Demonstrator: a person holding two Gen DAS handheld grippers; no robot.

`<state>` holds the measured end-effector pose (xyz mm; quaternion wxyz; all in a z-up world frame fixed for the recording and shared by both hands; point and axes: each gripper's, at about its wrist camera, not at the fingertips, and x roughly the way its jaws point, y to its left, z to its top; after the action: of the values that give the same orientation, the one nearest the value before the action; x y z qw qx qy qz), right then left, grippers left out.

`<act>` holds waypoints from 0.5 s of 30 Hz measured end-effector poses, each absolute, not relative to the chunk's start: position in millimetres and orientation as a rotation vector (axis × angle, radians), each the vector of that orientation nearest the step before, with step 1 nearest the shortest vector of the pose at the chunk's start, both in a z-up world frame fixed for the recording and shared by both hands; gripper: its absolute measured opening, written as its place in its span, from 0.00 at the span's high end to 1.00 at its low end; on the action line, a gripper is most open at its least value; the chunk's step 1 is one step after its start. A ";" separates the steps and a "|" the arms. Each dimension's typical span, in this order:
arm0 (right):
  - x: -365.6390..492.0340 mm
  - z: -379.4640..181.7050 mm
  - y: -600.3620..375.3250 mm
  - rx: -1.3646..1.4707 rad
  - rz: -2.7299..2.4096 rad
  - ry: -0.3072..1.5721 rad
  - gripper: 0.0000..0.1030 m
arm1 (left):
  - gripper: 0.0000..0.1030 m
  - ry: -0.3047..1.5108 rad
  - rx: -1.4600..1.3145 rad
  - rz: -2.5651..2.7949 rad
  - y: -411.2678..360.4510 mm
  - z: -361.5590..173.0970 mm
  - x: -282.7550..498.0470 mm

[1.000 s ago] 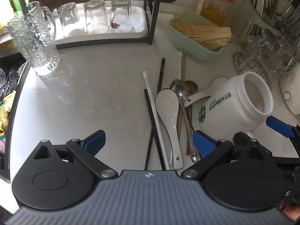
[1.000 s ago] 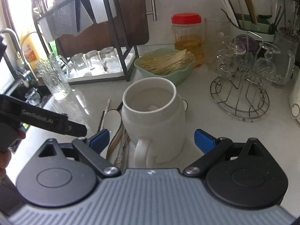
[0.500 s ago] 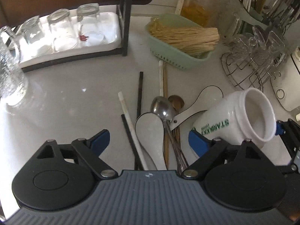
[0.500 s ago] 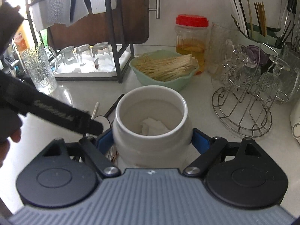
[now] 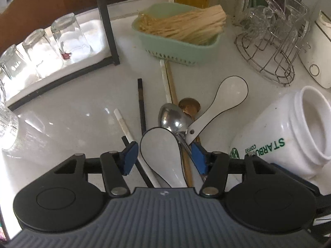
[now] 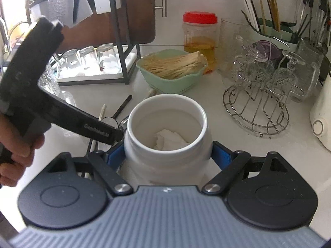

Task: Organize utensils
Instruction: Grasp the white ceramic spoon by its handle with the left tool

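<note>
A pile of utensils lies on the white counter: a white ceramic spoon [image 5: 163,153], a second white spoon [image 5: 219,105], a steel spoon [image 5: 171,117], a gold spoon [image 5: 189,104], and black and white chopsticks [image 5: 141,101]. My left gripper [image 5: 164,158] is partly closed around the near white spoon and the handles beside it, its pads [image 5: 130,155] not clearly pressing. My right gripper [image 6: 167,155] is shut on the white Starbucks mug [image 6: 167,128], which has crumpled paper inside. The mug [image 5: 289,132] appears tilted in the left wrist view.
A green basket of sticks [image 5: 182,31] stands behind the pile. A wire glass rack [image 5: 273,47] is at the right, upturned glasses on a tray [image 5: 47,49] at the left. A red-lidded jar [image 6: 199,33] and utensil holder [image 6: 269,29] stand at the back.
My left gripper moved forward over the utensil pile and narrowed around the near white spoon. My right gripper advanced and closed on the mug.
</note>
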<state>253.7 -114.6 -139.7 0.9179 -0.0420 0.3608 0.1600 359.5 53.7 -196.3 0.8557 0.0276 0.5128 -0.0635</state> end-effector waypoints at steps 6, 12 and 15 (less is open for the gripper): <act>250.6 -138.6 -112.6 -0.084 0.316 0.758 0.13 | 0.40 1.061 0.113 -0.135 47.0 -200.8 360.5; 248.0 -137.7 -111.4 -0.074 0.293 0.769 0.13 | 0.52 1.065 0.092 -0.144 48.8 -204.0 362.9; 247.8 -137.3 -110.5 -0.071 0.280 0.772 0.13 | 0.52 1.057 0.107 -0.142 49.1 -203.2 362.6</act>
<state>247.8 -110.5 -137.3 0.9163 -0.0347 0.3750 0.1362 362.6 49.1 -203.2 0.8599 0.0510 0.5035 -0.0677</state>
